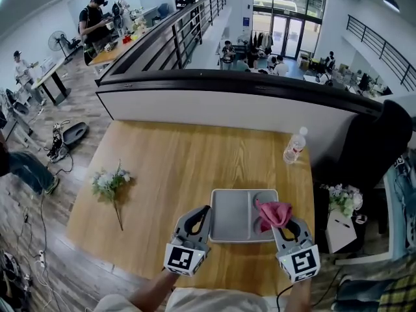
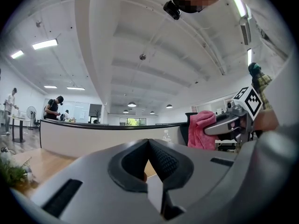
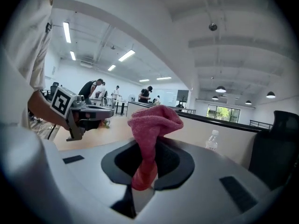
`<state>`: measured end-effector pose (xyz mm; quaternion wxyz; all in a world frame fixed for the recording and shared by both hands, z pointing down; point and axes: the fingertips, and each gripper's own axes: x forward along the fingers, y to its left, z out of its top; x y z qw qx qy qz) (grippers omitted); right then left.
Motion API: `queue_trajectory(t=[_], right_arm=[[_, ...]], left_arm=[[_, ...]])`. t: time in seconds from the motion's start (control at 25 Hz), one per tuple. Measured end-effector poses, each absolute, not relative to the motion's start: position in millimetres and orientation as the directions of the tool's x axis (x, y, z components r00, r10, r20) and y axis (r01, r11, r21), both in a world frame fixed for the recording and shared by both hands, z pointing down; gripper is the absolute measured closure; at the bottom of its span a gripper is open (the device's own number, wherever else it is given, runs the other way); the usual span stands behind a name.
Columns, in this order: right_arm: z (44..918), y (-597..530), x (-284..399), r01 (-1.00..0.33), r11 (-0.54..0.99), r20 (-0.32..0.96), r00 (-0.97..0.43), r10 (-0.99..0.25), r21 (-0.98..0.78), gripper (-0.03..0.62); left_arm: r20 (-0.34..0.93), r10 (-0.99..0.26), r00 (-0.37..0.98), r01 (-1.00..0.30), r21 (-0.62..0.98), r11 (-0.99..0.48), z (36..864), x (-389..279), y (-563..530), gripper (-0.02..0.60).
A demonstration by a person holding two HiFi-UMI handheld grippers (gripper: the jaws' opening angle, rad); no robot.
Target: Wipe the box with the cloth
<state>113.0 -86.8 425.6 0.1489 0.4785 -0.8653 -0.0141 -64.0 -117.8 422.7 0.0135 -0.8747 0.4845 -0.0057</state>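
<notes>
Setting: open-plan office; wooden table [image 1: 162, 168] below a railing.
Box: we log a grey two-compartment box [image 1: 234, 214] near the table's front edge, long axis left to right.
Right gripper [image 1: 289, 229]: clamped on the pink cloth [image 1: 273, 213], which is bunched over the box's right compartment.
Left gripper [image 1: 195, 221]: jaws together, nothing between them, just beside the box's left front corner.
Bearing: we judge the unwiped box lies leftward of the cloth.

This is a large open-plan office or lab workspace on an upper level. A black railing [image 1: 188, 25] overlooks a lower floor where people sit at desks [image 1: 260, 60] near glass entrance doors [image 1: 286, 28]. Long worktables [image 1: 112, 51], a standing fan [image 1: 57, 42], floor cables [image 1: 40, 239] and ceiling strip lights [image 3: 126, 56] surround the wooden table [image 1: 169, 168].
</notes>
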Motion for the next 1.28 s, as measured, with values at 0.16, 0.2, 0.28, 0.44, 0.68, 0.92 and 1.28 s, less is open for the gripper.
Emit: queue_trajectory(t=[0.16, 0.2, 0.28, 0.44, 0.68, 0.92, 1.28], right_arm=[[410.2, -90.0, 130.8, -0.884, 0.457, 0.155, -0.439, -0.885, 0.102, 0.520], [406.5, -90.6, 135.3, -0.897, 0.434, 0.130, -0.422, -0.897, 0.085, 0.520], [400.8, -91.3, 144.1, -0.918, 0.391, 0.085, -0.385, -0.919, 0.062, 0.520], [395.6, -91.8, 157.8, -0.950, 0.300, 0.033, -0.298, -0.954, 0.088, 0.520], [398.6, -91.4, 173.2, -0.986, 0.142, -0.040, -0.146, -0.988, 0.090, 0.520], [413.5, -94.0, 161.6, -0.985, 0.147, 0.001, -0.148, -0.989, 0.092, 0.520], [412.3, -96.1, 165.8, -0.988, 0.152, -0.006, -0.151, -0.988, -0.002, 0.520]], left_arm=[[-0.011, -0.860, 0.510, -0.860, -0.007, -0.510, 416.9, -69.7, -124.5, 0.569], [-0.014, -0.864, 0.503, -0.864, 0.001, -0.504, 416.6, -71.0, -126.3, 0.569], [-0.018, -0.870, 0.493, -0.870, 0.013, -0.494, 416.0, -72.7, -129.9, 0.569], [-0.018, -0.878, 0.478, -0.878, 0.016, -0.478, 412.3, -76.3, -136.4, 0.569], [-0.042, -0.883, 0.467, -0.884, -0.049, -0.465, 408.2, -77.8, -138.3, 0.569], [-0.055, -0.884, 0.465, -0.884, -0.080, -0.460, 407.6, -77.4, -137.7, 0.569], [-0.066, -0.888, 0.454, -0.890, -0.064, -0.451, 404.4, -80.2, -137.9, 0.569]])
